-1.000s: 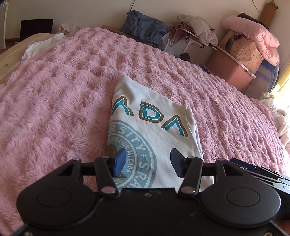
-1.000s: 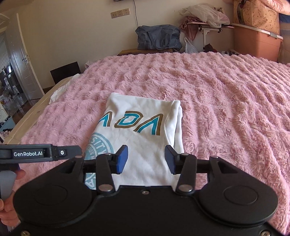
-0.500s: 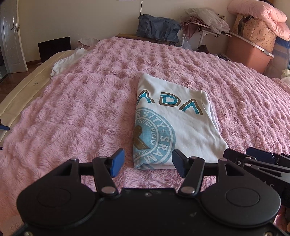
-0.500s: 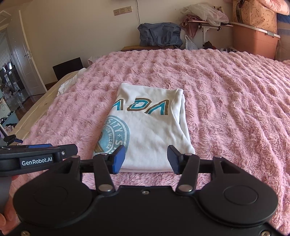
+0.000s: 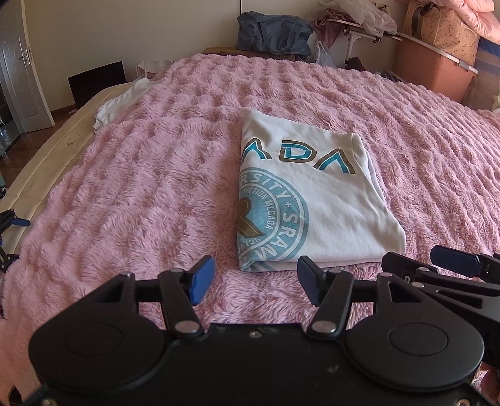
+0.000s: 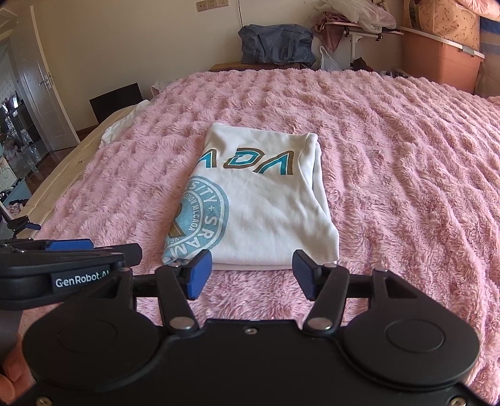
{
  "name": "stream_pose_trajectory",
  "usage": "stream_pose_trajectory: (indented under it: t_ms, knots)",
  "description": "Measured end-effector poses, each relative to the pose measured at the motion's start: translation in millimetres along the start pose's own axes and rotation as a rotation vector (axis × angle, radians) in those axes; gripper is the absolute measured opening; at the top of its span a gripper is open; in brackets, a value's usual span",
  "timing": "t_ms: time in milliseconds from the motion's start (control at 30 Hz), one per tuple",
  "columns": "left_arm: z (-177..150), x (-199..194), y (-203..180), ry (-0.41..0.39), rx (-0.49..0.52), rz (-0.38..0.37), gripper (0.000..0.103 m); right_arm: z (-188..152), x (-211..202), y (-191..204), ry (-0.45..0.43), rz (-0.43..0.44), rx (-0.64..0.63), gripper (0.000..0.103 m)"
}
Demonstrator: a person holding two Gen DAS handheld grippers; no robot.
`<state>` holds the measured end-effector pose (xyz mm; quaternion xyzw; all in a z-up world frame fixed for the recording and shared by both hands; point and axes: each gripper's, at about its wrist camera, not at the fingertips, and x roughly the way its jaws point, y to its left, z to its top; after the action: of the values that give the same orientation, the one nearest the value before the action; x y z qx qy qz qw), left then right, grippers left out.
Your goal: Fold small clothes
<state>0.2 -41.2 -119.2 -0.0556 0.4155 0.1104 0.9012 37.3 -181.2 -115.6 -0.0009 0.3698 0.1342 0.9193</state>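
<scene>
A white shirt with a teal round print and teal-and-brown letters lies folded into a flat rectangle on the pink fluffy blanket; it also shows in the right wrist view. My left gripper is open and empty, just short of the shirt's near edge, above the blanket. My right gripper is open and empty, just short of the same edge. Each gripper shows at the edge of the other's view: the right one and the left one.
Another white garment lies at the blanket's far left edge. A dark blue bag, a clothes rack with bags and a salmon storage box stand beyond the bed. A door is at the left.
Both grippers have pulled back toward me from over the folded shirt. The shirt's near edge now lies in front of the fingers. The shirt has not moved.
</scene>
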Motion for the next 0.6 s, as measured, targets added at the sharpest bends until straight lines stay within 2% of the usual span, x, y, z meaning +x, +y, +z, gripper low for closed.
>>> stream_pose_trajectory:
  t_ms: [600]
  knots:
    - [2,15,-1,0.035,0.009,0.010,0.063,0,10,-2,0.029,-0.002,0.016,0.065]
